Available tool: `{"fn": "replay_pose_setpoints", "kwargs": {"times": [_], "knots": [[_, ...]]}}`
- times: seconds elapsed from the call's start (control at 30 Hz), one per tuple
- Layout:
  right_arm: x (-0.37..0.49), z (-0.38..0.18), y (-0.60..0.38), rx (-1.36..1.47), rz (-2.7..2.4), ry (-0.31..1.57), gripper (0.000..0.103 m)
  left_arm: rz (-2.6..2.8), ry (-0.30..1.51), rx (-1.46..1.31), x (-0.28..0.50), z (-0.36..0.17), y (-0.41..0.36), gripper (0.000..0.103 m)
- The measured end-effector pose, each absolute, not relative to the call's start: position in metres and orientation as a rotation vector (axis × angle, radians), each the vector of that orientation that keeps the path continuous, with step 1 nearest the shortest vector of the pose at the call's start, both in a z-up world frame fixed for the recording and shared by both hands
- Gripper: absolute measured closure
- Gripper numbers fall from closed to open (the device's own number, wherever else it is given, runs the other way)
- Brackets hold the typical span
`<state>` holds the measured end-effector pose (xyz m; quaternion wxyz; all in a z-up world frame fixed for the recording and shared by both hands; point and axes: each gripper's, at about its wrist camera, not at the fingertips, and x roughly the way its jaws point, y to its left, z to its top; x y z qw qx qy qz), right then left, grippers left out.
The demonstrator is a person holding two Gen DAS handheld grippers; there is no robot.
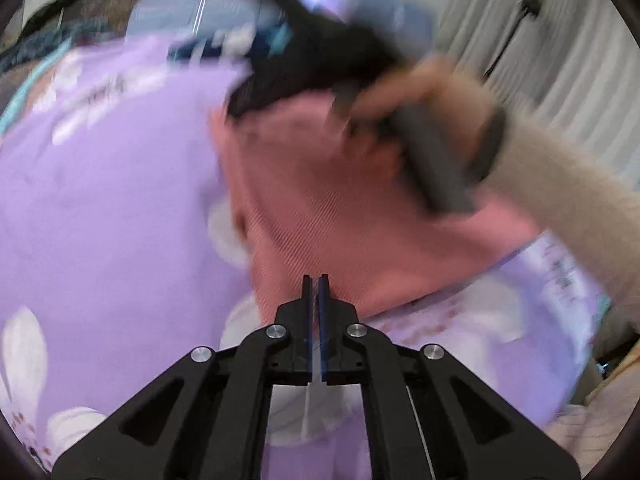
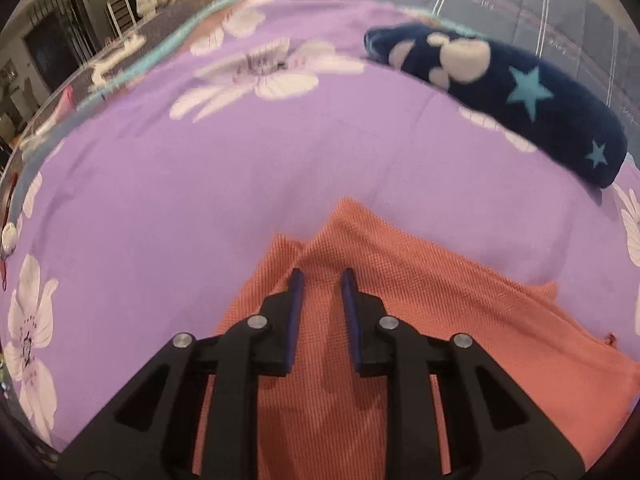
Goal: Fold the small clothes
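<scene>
A: What is the left gripper (image 1: 316,280) doing?
B: Its jaws stand almost together with a thin slit between, nothing pinched, tips at the near edge of the pink cloth (image 1: 332,200) lying on the purple flowered sheet (image 1: 108,200).

A: And the right gripper (image 2: 322,276)?
B: Jaws narrowly apart, holding nothing, poised over that cloth's ridge. A navy star-patterned garment (image 2: 520,100) lies well apart, far right.

Salmon-pink waffle-knit garment (image 2: 400,320), fine ribbed weave. Lilac bedsheet (image 2: 180,200) printed with large white flowers, teal border. Folded navy fleece garment (image 2: 540,120): white paw print, teal stars. Black left tongs (image 1: 315,280) and black right tongs (image 2: 321,276), blue pads. Cream fuzzy sleeve (image 1: 560,184).
</scene>
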<state>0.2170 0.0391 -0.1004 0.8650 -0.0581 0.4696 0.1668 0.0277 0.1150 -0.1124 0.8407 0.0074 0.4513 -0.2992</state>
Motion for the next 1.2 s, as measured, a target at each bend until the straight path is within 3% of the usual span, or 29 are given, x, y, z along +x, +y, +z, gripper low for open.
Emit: {"fn": "replay_pose_setpoints", "kwargs": {"times": [0.23, 0.4, 0.53, 0.77, 0.97, 1.0, 1.07, 1.2], "knots": [[0.186, -0.081, 0.015, -0.096, 0.33, 0.935, 0.078, -0.646, 0.939, -0.023, 0.025, -0.11, 0.126, 0.1], [0.125, -0.073, -0.003, -0.174, 0.344, 0.868, 0.073, -0.64, 0.917, -0.041, 0.021, -0.104, 0.135, 0.091], [0.069, -0.074, 0.001, -0.291, 0.407, 0.823, 0.058, -0.541, 0.887, -0.02, 0.02, -0.099, 0.151, 0.074], [-0.018, -0.084, 0.04, -0.459, 0.556, 0.76, 0.041, -0.43, 0.878, -0.076, 0.027, -0.096, 0.185, 0.072], [-0.031, -0.113, 0.073, -0.669, 0.438, 0.721, 0.038, -0.392, 0.883, -0.117, 0.029, -0.097, 0.197, 0.069], [-0.028, -0.113, 0.072, -0.656, 0.431, 0.726, 0.038, -0.388, 0.884, -0.12, 0.029, -0.097, 0.199, 0.066], [-0.021, -0.111, 0.072, -0.613, 0.411, 0.748, 0.037, -0.379, 0.88, -0.125, 0.028, -0.098, 0.201, 0.051], [-0.01, -0.114, 0.082, -0.583, 0.364, 0.742, 0.038, -0.364, 0.88, -0.151, 0.031, -0.102, 0.207, 0.049]]}}
